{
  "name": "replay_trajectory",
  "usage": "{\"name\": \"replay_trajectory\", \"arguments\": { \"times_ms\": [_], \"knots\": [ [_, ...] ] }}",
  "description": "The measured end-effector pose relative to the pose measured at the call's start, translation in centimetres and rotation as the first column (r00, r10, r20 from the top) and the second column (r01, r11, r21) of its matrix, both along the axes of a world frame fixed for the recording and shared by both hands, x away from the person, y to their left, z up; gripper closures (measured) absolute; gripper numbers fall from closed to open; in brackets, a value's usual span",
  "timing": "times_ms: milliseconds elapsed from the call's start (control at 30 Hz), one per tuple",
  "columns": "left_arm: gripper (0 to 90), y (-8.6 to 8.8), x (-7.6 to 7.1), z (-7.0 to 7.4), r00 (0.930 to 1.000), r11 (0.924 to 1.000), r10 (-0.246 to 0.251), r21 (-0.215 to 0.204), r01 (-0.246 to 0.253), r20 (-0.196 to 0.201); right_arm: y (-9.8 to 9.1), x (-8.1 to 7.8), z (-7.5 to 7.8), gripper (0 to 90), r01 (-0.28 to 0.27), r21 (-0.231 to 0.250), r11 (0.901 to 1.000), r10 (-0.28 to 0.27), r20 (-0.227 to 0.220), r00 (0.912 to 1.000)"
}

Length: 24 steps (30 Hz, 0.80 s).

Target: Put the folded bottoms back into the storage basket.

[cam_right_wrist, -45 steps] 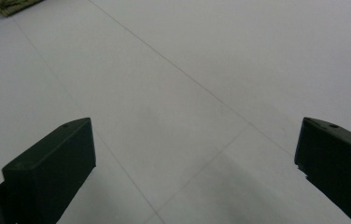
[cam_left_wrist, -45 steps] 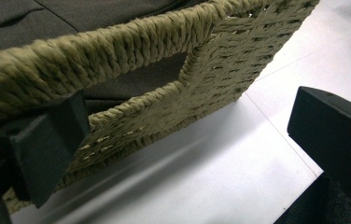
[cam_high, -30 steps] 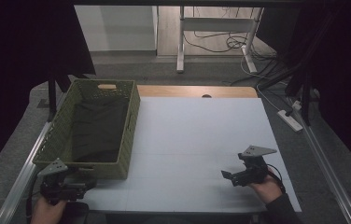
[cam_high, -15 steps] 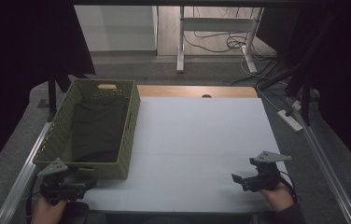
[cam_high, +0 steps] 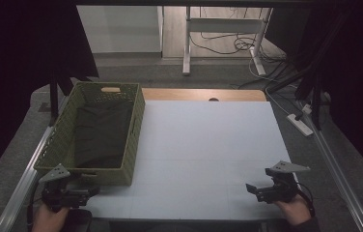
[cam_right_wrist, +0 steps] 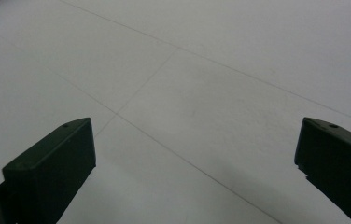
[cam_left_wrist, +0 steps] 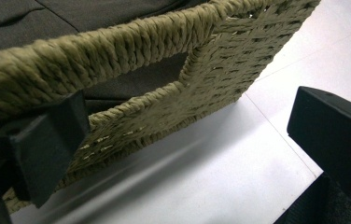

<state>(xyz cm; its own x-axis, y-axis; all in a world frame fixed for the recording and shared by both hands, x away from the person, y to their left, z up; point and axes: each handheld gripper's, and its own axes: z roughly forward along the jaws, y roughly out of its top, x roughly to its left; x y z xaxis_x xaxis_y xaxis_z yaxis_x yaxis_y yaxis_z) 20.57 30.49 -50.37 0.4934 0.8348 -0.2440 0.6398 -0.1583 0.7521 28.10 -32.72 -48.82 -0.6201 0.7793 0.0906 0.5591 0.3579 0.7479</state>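
Observation:
A green woven basket stands along the left side of the white table, with a dark cloth lying inside it. My left gripper sits at the basket's near end, held by a hand at the table's near left corner. In the left gripper view the basket is very close. The left gripper is open, one finger right by the handle slot. My right gripper rests low at the near right edge. It stands open over bare table, nothing between its fingers.
A wooden strip runs along the table's far edge. Metal rails flank the table. On the floor at the right lies a power strip with cables. A white desk frame stands beyond the table.
My right gripper has drawn back toward the near right edge of the table. The left gripper has stayed at the basket's near end.

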Motion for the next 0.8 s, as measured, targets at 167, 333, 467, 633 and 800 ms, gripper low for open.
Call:
{"name": "replay_trajectory", "arguments": {
  "times_ms": [167,333,467,633,800],
  "knots": [
    [0.0,0.0,0.0,0.0,1.0000,1.0000,0.000,-0.001,0.000,0.000,-0.6,-0.5,-0.1,0.0,0.019,-0.002,0.9998,-0.019,-0.016,0.9997],
    [0.0,0.0,0.0,0.0,1.0000,1.0000,0.000,-0.001,0.000,0.000,-0.9,-0.9,0.0,0.0,0.026,0.006,0.9996,-0.026,-0.019,0.9995],
    [0.0,0.0,0.0,0.0,1.0000,1.0000,0.000,-0.002,0.000,-0.001,-1.2,-1.2,0.0,0.0,0.035,0.014,0.9993,-0.035,-0.013,0.9993],
    [0.0,0.0,0.0,0.0,1.0000,1.0000,0.000,-0.003,0.000,-0.001,-1.4,-1.5,0.1,0.0,0.045,0.015,0.9989,-0.045,-0.012,0.9989],
    [0.0,0.0,0.0,0.0,1.0000,1.0000,-0.001,-0.003,0.001,0.000,-1.6,-1.8,0.2,0.0,0.055,0.007,0.9985,-0.055,-0.001,0.9985]
  ]
}}
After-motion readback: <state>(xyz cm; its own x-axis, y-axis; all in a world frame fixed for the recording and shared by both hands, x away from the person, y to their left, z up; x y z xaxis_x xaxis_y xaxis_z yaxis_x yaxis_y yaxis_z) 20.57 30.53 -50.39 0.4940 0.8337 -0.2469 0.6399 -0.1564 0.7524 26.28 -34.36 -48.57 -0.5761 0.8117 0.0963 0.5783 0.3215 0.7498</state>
